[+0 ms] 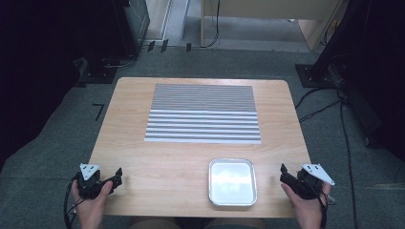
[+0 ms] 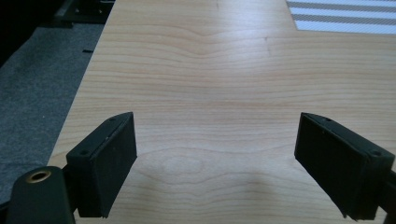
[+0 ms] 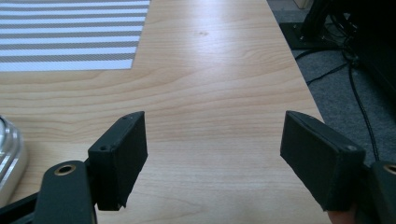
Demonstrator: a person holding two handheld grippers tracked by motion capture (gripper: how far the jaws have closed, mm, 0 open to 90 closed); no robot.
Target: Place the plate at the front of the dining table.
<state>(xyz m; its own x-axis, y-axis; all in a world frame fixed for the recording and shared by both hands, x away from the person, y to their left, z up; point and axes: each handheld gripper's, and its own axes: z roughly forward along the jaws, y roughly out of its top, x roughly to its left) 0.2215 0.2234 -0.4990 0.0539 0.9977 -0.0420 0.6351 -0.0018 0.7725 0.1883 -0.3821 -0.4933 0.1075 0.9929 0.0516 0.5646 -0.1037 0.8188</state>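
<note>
- The left hand-held gripper (image 1: 116, 177) and the right hand-held gripper (image 1: 283, 173) both had their jaws spread, pinching nothing.
- The metal tray (image 1: 232, 182) lay empty on the bench (image 1: 176, 157), between them and nearer the right one.
- The striped mat (image 1: 203, 113) lay flat beyond the tray.
- Reaching well likely meant approaching the tray's rim level and closing squarely, since thin metal slips.
</note>
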